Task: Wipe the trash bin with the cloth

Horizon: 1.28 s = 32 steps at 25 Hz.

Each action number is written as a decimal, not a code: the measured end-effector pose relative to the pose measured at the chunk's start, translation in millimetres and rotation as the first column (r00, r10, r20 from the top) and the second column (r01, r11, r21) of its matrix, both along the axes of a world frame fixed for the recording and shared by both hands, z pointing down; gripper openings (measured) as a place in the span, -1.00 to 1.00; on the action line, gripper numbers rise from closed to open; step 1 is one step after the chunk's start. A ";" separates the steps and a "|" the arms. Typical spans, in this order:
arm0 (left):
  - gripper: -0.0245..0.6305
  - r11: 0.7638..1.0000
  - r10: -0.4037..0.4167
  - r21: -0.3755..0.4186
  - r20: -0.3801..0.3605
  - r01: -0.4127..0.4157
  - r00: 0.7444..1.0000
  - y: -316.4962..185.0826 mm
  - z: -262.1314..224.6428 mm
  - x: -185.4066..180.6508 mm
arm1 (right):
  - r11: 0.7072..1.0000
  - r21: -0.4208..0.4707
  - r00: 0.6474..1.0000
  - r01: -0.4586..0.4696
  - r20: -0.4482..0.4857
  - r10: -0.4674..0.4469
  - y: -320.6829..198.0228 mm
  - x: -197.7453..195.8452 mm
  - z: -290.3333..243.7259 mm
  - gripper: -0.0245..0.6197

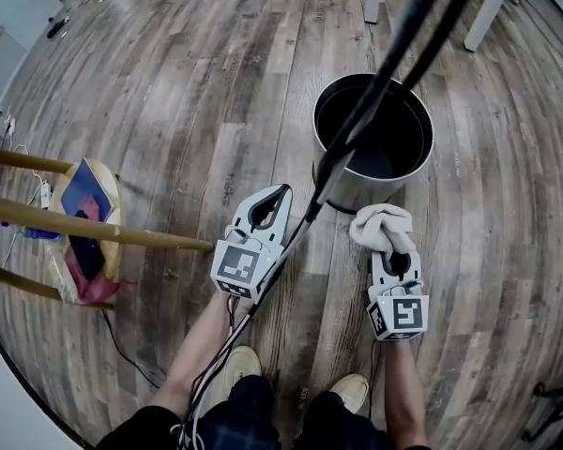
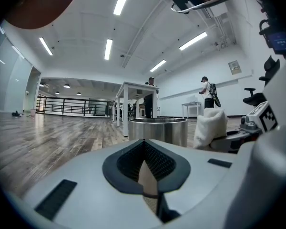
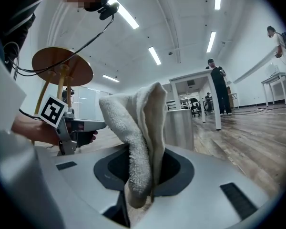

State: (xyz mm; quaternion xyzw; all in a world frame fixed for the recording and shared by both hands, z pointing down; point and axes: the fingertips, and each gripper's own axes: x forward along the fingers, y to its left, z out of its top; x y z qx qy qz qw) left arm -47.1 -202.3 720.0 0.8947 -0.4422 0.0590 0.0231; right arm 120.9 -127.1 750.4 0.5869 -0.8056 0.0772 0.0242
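Left tool (image 1: 274, 198), at 7 o'clock of the trash bin (image 1: 371, 187): pressed together, holding nothing. Bin upright and open on the wood floor (image 1: 169, 111). Right tool (image 1: 391, 251), at 6 o'clock of the bin: pinching the bunched cloth (image 1: 383, 225), near the wall, contact uncertain. Judged step: approach, wiping not begun. Next: advancing the cloth toward 12 o'clock onto the wall, then pressing and rubbing.

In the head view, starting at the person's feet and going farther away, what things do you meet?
First the shoes → right gripper → cloth → trash bin.
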 end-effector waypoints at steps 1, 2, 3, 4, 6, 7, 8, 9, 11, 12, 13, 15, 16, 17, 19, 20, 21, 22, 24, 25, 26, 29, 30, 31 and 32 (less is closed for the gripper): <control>-0.94 1.000 -0.008 0.001 0.001 0.008 1.000 1.5 -1.3 -5.4 | 1.000 0.005 1.000 0.022 -0.001 -0.022 -1.7 -10.6 -2.0 -0.63; -0.94 1.000 -0.017 0.000 0.003 0.017 1.000 2.6 -1.9 -11.7 | 0.999 0.009 0.999 0.044 0.001 -0.044 -3.2 -21.7 -3.7 -0.63; -0.94 1.000 -0.028 -0.001 0.004 0.028 1.000 3.4 -2.0 -19.2 | 0.998 0.011 0.998 0.063 0.006 -0.063 -4.6 -33.5 -4.6 -0.63; -0.94 0.999 -0.040 -0.003 0.004 0.041 0.999 4.1 -1.8 -27.4 | 0.996 0.012 0.996 0.084 0.010 -0.084 -6.1 -46.2 -4.8 -0.63; -0.94 0.998 -0.066 -0.004 0.003 0.066 0.998 5.0 -2.0 -43.9 | 0.990 0.016 0.990 0.141 0.004 -0.142 -10.0 -74.4 -4.3 -0.63; -0.94 0.997 -0.078 -0.002 0.003 0.078 0.997 4.9 -2.7 -51.2 | 0.985 0.016 0.985 0.173 -0.005 -0.173 -12.7 -88.8 -3.1 -0.63; -0.94 0.996 -0.087 0.000 0.003 0.087 0.996 4.2 -3.7 -57.6 | 0.980 0.014 0.980 0.200 -0.017 -0.200 -16.0 -102.5 -0.8 -0.63; -0.94 0.995 -0.096 0.002 0.002 0.096 0.995 3.2 -4.7 -63.0 | 0.974 0.009 0.974 0.225 -0.030 -0.224 -19.8 -115.4 2.5 -0.63; -0.94 0.994 -0.108 0.005 -0.003 0.108 0.994 1.3 -5.6 -70.7 | 0.964 -0.007 0.962 0.267 -0.058 -0.267 -27.8 -137.0 11.7 -0.63; -0.94 0.994 -0.112 0.005 -0.005 0.112 0.994 0.8 -5.4 -72.7 | 0.959 -0.019 0.956 0.283 -0.071 -0.283 -31.8 -145.1 17.3 -0.63; -0.94 0.993 -0.114 0.006 -0.007 0.114 0.993 0.5 -5.0 -73.5 | 0.955 -0.031 0.952 0.294 -0.082 -0.296 -36.1 -151.1 23.5 -0.63; -0.94 0.994 -0.112 0.008 -0.007 0.112 0.994 0.2 -4.0 -72.8 | 0.953 -0.057 0.948 0.298 -0.097 -0.302 -46.5 -157.1 36.2 -0.63; -0.94 0.994 -0.109 0.009 -0.006 0.110 0.994 -0.2 -3.5 -71.8 | 0.954 -0.069 0.949 0.292 -0.103 -0.298 -52.5 -157.7 42.1 -0.63; -0.94 0.994 -0.107 0.010 -0.005 0.107 0.994 -0.7 -2.7 -70.7 | 0.956 -0.080 0.952 0.281 -0.107 -0.288 -58.8 -157.0 47.6 -0.63; -0.94 0.995 -0.101 0.011 -0.006 0.101 0.995 -1.9 -0.7 -67.6 | 0.964 -0.101 0.959 0.247 -0.116 -0.258 -71.0 -150.7 57.1 -0.63; -0.94 0.995 -0.099 0.010 -0.007 0.099 0.995 -2.0 0.4 -65.5 | 0.968 -0.110 0.964 0.225 -0.122 -0.238 -75.8 -145.1 61.0 -0.63; -0.94 0.995 -0.097 0.010 -0.007 0.097 0.995 -1.9 1.3 -63.1 | 0.972 -0.115 0.968 0.203 -0.126 -0.217 -79.1 -138.6 64.0 -0.63; -0.94 0.996 -0.094 0.010 -0.007 0.094 0.996 -1.7 1.7 -61.2 | 0.976 -0.117 0.973 0.182 -0.124 -0.196 -81.3 -132.1 66.1 -0.63; -0.94 0.996 -0.086 0.010 -0.005 0.086 0.996 -2.0 0.7 -59.2 | 0.983 -0.117 0.981 0.142 -0.112 -0.155 -82.8 -119.6 68.0 -0.63; -0.94 0.997 -0.083 0.011 -0.004 0.083 0.997 -2.4 -0.2 -58.2 | 0.985 -0.118 0.985 0.124 -0.106 -0.137 -82.8 -112.8 68.5 -0.63; -0.94 0.997 -0.081 0.011 -0.004 0.081 0.997 -2.8 -1.1 -56.9 | 0.987 -0.118 0.988 0.107 -0.102 -0.119 -82.6 -105.2 69.0 -0.63; -0.94 0.997 -0.075 0.014 -0.003 0.075 0.997 -2.9 -2.0 -51.4 | 0.991 -0.120 0.993 0.063 -0.090 -0.074 -80.0 -81.9 71.2 -0.63; -0.94 0.997 -0.072 0.015 -0.004 0.072 0.997 -2.4 -1.8 -49.2 | 0.992 -0.118 0.994 0.053 -0.088 -0.063 -77.9 -74.7 71.4 -0.63; -0.94 0.998 -0.069 0.015 -0.004 0.069 0.998 -2.0 -1.7 -47.4 | 0.992 -0.115 0.995 0.045 -0.087 -0.055 -75.6 -68.1 71.2 -0.63; -0.94 0.998 -0.066 0.015 -0.005 0.066 0.998 -1.7 -1.4 -46.1 | 0.993 -0.112 0.995 0.039 -0.089 -0.049 -73.1 -62.7 71.0 -0.63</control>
